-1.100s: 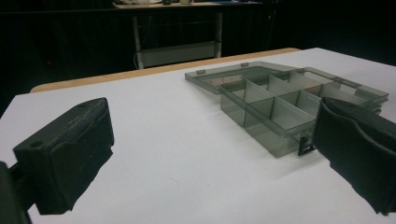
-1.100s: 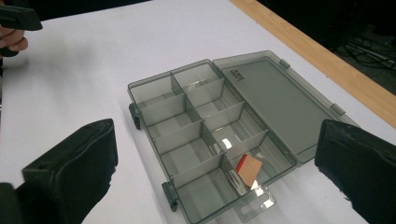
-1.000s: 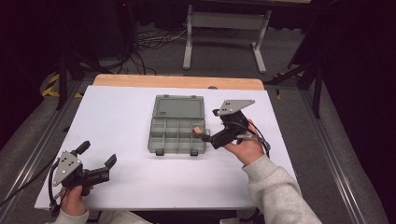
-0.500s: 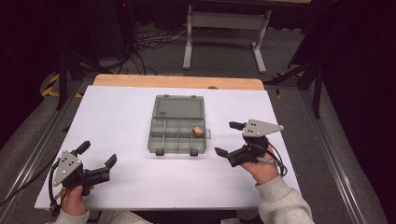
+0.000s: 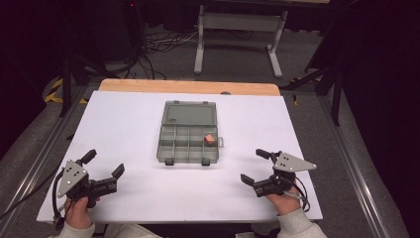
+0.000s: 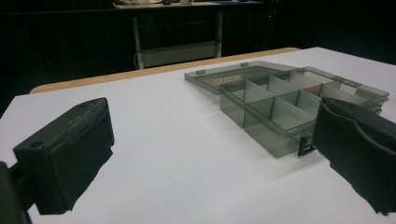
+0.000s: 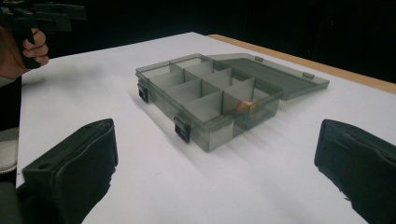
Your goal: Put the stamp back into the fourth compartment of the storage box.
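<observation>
Open box (image 5: 188,133) ahead and left of right gripper (image 5: 257,169), ahead and right of left gripper (image 5: 105,165); lid flat beyond. Orange block (image 5: 210,139) in right-hand middle cell, nearer right gripper. Both grippers spread wide, holding nothing, well apart from box.

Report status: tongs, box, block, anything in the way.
Left tongs open, empty, near table edge. Right tongs open, empty. Orange block in open organizer box, right-side compartment. Nothing in the way.
</observation>
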Demonstrator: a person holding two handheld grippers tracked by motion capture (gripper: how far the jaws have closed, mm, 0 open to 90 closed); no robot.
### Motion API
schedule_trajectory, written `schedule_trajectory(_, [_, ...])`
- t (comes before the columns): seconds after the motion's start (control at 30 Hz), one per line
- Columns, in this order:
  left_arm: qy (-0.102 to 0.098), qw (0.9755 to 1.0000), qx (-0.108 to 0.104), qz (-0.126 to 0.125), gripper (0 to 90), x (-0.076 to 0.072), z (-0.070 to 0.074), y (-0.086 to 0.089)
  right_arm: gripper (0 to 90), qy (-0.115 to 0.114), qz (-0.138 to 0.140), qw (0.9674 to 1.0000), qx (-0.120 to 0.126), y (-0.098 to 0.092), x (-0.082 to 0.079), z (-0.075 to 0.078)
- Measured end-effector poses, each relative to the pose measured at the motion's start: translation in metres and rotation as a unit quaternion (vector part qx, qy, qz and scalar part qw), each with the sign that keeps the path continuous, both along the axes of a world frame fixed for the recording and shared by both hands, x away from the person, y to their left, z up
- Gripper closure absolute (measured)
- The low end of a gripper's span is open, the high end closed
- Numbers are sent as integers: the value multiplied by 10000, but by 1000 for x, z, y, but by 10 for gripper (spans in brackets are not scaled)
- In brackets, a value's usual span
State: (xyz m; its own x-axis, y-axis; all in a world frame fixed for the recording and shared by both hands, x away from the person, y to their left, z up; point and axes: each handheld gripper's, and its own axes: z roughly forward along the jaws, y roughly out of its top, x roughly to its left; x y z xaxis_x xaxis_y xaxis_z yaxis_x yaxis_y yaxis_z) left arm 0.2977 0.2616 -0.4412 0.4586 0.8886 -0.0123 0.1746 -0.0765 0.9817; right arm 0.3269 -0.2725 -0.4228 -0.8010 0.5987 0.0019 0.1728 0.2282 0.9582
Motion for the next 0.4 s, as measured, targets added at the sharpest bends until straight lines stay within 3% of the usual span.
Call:
schedule_trajectory(0.03, [-7,10000,13,6,1,0,0,0,2,39,-64,10000,17,-4,-4,-10])
schedule_trajectory(0.13, [4,10000,66,-7,1,0,0,-1,2,108,-118,9998,92,-7,-6,-19])
schedule_trajectory(0.4, [18,10000,22,-12,1,1,-2,0,4,172,-266,9994,152,-9,-4,-24])
